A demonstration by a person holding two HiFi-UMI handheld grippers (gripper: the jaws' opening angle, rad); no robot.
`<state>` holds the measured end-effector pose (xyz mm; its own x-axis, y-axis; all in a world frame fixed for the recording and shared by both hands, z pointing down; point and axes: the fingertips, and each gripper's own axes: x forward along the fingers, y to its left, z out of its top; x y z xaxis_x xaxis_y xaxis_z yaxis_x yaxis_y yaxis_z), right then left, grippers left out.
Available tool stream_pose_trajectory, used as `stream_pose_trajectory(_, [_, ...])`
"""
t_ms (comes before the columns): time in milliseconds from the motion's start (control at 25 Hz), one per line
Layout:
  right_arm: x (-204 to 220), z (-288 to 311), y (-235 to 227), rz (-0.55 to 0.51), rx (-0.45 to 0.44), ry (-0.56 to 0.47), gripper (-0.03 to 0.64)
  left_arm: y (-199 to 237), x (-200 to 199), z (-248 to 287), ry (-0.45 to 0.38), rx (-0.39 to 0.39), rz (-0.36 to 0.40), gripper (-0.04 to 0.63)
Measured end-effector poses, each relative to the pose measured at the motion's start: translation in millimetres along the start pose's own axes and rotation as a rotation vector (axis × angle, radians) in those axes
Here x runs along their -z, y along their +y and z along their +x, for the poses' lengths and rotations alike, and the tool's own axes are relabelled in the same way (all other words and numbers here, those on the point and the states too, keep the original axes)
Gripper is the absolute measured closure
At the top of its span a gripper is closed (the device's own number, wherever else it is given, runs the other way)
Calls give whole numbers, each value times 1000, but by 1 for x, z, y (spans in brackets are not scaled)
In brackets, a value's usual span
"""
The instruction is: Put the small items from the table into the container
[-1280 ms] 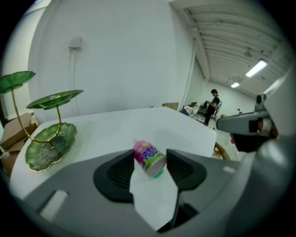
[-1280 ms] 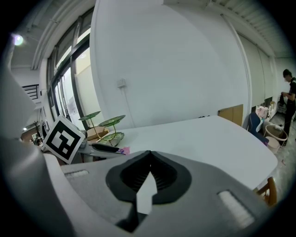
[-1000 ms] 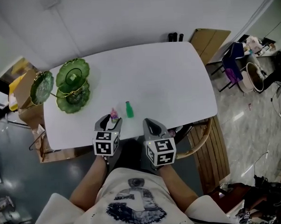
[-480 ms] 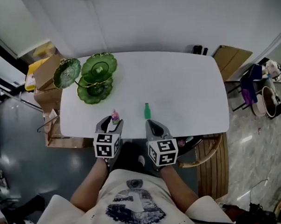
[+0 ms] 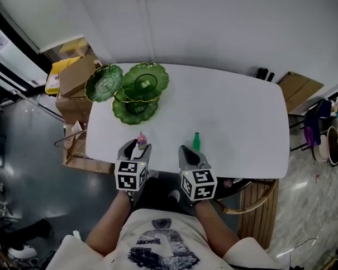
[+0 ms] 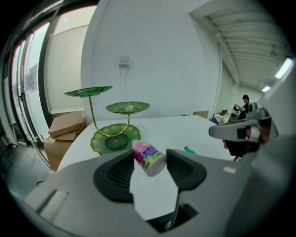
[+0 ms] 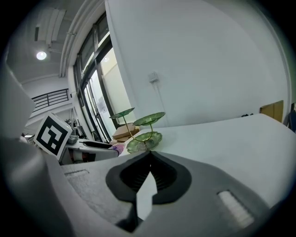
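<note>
A small pink bottle [image 5: 141, 141] [image 6: 149, 157] hangs tilted between the jaws of my left gripper [image 5: 137, 146] [image 6: 150, 160], which is shut on it above the near edge of the white table [image 5: 230, 118]. The green three-tier leaf stand [image 5: 136, 93] [image 6: 115, 138] [image 7: 144, 134] rises at the table's far left. On the table, just ahead of my right gripper [image 5: 187, 151] [image 7: 149, 156], a small green bottle [image 5: 196, 141] [image 6: 189, 150] stands upright. That gripper is shut with nothing in it. In the right gripper view, the pink bottle [image 7: 118, 148] shows off to the left.
Cardboard boxes [image 5: 77, 74] are stacked on the floor left of the table, close to the stand. A wooden chair [image 5: 255, 198] sits at the near right corner. A person [image 6: 243, 104] is far off in the room's background.
Both grippers have moved left along the table's near edge, the left one carrying the pink bottle away from the green bottle. The right gripper now sits just behind the green bottle.
</note>
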<state>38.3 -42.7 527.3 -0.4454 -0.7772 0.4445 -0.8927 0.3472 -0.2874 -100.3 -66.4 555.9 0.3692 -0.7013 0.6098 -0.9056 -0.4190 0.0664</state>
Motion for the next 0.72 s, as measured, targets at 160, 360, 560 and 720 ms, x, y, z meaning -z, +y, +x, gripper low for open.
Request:
stream_pose_trajectory(160, [-9,23,10,-12,-17,8,617,26,-5,3,-2,-16,-17,382])
stream_pose_trajectory(360, [-19,53,22,-18,-18,23,617,56,-14,11,-8,-12,-30,382])
stream_pose_trajectory(560, [-29,86,33,-26,-6,33,617,84,-19,27,5,18,-34,382])
stream_pose_trajectory(720, [-32,109,35,-28,18,46,617,102,-19,46,7,47,-28,382])
